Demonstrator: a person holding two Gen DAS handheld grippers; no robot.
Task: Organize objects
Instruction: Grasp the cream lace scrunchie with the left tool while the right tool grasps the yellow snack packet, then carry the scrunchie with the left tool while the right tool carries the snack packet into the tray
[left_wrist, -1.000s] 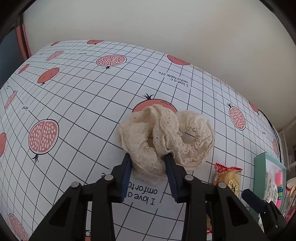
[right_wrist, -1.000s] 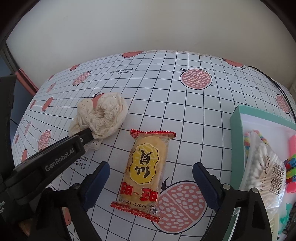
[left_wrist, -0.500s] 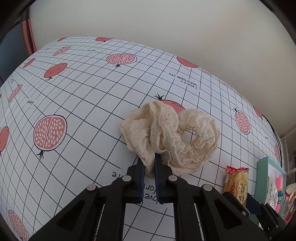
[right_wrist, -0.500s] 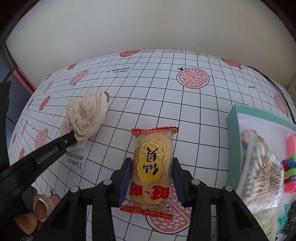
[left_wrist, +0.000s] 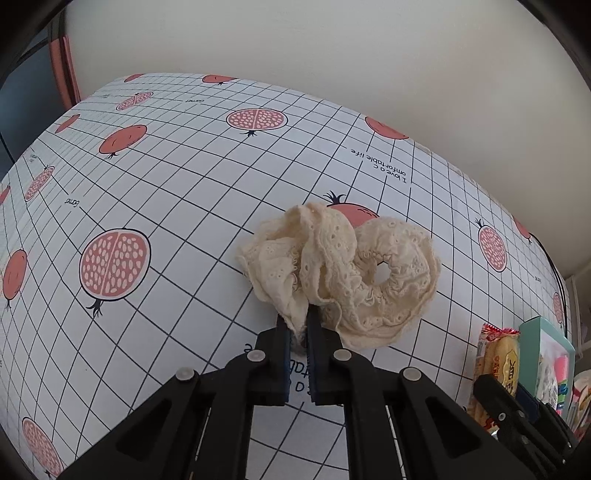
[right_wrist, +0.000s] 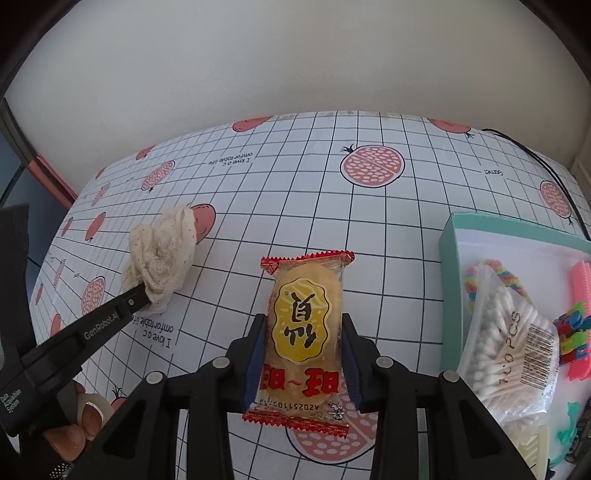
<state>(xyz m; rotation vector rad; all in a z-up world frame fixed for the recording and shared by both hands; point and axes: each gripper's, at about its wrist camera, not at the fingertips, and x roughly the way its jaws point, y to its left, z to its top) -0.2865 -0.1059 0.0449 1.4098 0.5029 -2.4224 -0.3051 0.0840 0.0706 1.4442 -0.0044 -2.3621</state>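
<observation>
Both grippers have closed: left gripper (left_wrist: 298, 328) pinches scrunchie (left_wrist: 343, 273), right gripper (right_wrist: 304, 354) clamps snack (right_wrist: 304, 332); lift steadily toward box (right_wrist: 448, 243).

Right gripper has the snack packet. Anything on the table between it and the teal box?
Nothing visible: the right gripper is shut on the snack packet, and only bare tablecloth lies between it and the teal box.

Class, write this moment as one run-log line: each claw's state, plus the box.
left claw: shut on lace scrunchie | right claw: shut on snack packet | teal box: right, holding cotton swabs
</observation>
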